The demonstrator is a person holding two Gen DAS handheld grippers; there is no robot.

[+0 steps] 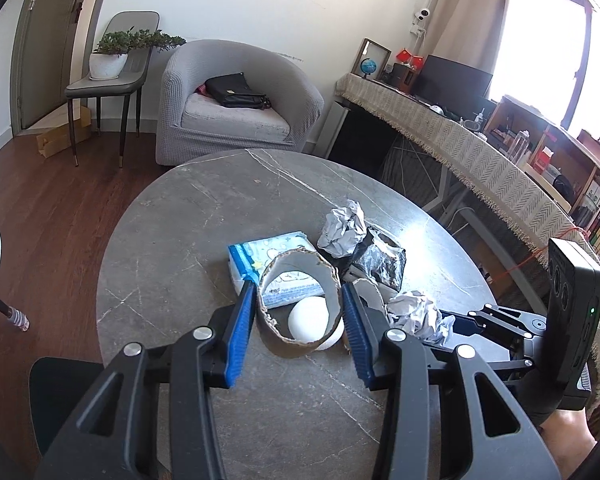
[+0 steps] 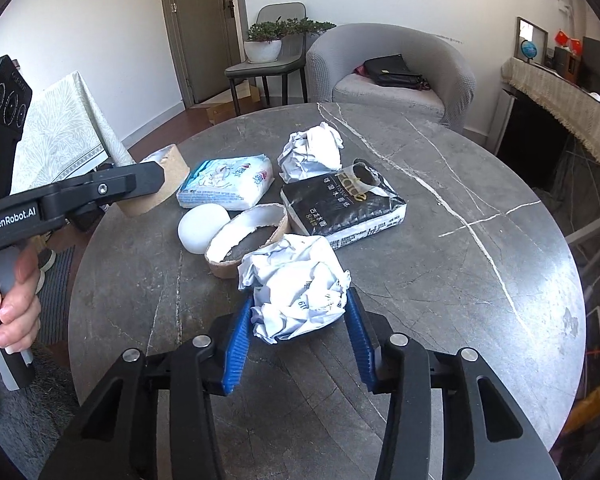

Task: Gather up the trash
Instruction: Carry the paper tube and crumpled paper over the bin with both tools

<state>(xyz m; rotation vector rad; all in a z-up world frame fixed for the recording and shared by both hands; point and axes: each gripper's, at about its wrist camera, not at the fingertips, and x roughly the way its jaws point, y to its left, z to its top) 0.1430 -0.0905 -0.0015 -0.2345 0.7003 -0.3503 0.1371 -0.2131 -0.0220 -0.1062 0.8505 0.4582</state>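
My left gripper (image 1: 299, 294) is shut on a torn cardboard ring (image 1: 300, 344), held at the table's near left; the ring also shows in the right wrist view (image 2: 168, 184). My right gripper (image 2: 300, 308) is shut on a crumpled paper ball (image 2: 296, 288), also visible in the left wrist view (image 1: 416, 314). On the grey marble table (image 2: 440, 264) lie a second cardboard ring (image 2: 246, 244), a second crumpled paper ball (image 2: 310, 152), a white egg-shaped object (image 2: 202, 228), a blue-white tissue pack (image 2: 226, 182) and a black tissue pack (image 2: 342, 208).
A grey armchair (image 1: 236, 100) with a black bag (image 1: 236, 90) stands beyond the table. A chair with a potted plant (image 1: 112, 58) is at the back left. A cloth-covered desk (image 1: 480, 152) runs along the right.
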